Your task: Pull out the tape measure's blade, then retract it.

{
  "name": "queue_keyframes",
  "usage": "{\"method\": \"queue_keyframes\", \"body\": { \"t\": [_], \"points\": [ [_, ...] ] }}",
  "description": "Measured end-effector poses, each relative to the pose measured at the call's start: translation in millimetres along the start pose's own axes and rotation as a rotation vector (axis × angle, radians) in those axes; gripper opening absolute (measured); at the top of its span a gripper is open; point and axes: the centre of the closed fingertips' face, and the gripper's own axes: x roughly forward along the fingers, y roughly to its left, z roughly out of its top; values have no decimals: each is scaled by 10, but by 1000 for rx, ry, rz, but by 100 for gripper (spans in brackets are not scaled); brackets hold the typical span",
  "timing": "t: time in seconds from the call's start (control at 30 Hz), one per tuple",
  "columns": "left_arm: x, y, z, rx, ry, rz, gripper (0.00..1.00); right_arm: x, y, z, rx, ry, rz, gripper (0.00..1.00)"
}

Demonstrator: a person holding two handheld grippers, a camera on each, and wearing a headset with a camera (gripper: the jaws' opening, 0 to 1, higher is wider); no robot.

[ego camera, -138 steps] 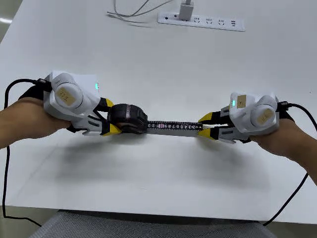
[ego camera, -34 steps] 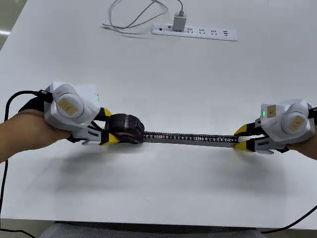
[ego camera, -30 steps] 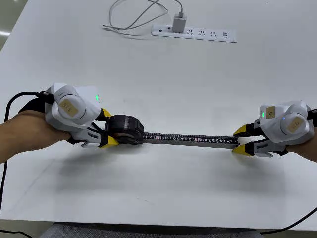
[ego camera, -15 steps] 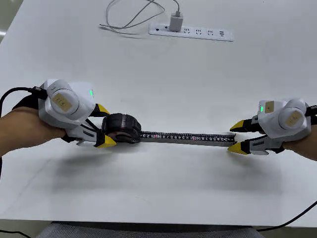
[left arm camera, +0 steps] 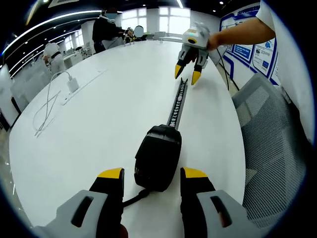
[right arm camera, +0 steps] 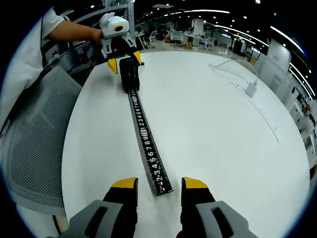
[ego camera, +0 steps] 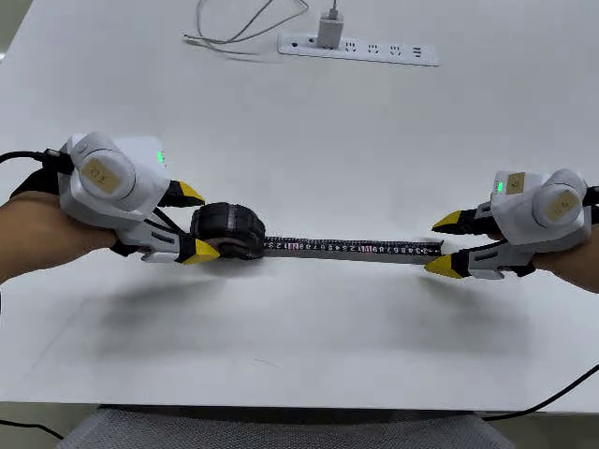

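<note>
Now, L gripper (ego camera: 194, 223) mid-left, jaws apart astride tape measure case (ego camera: 227, 231), blade (ego camera: 351, 248) out across centre, R gripper (ego camera: 445, 244) mid-right, jaws apart at blade tip.

Left gripper (ego camera: 194, 223), right gripper (ego camera: 445, 244): jaws apart.

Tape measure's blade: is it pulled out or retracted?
Pulled out. The blade lies flat on the table, from the case to the right gripper, whose jaws stand apart and do not hold it.
</note>
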Motion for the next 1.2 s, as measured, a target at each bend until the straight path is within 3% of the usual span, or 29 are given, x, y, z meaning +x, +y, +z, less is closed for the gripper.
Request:
{"method": "queue_keyframes", "body": {
  "t": [0.1, 0.37, 0.53, 0.7, 0.87, 1.2],
  "points": [
    [-38, 7, 11, -10, -10, 10, 42, -21, 24, 19, 16, -19, -17, 32],
    [-193, 80, 32, -102, -86, 81, 47, -122, 59, 93, 57, -79, -94, 37],
    [-306, 58, 10, -166, -122, 120, 49, -228, 58, 154, 85, -128, -168, 39],
    [-420, 56, -25, -222, -160, 167, 53, -287, 127, 141, 112, -145, -183, 43],
    [-536, 45, -59, -249, -190, 220, 56, -362, 149, 158, 149, -175, -217, 46],
    [-721, -52, -144, -295, -230, 280, 64, -476, 229, 169, 195, -207, -253, 56]
  ]
}}
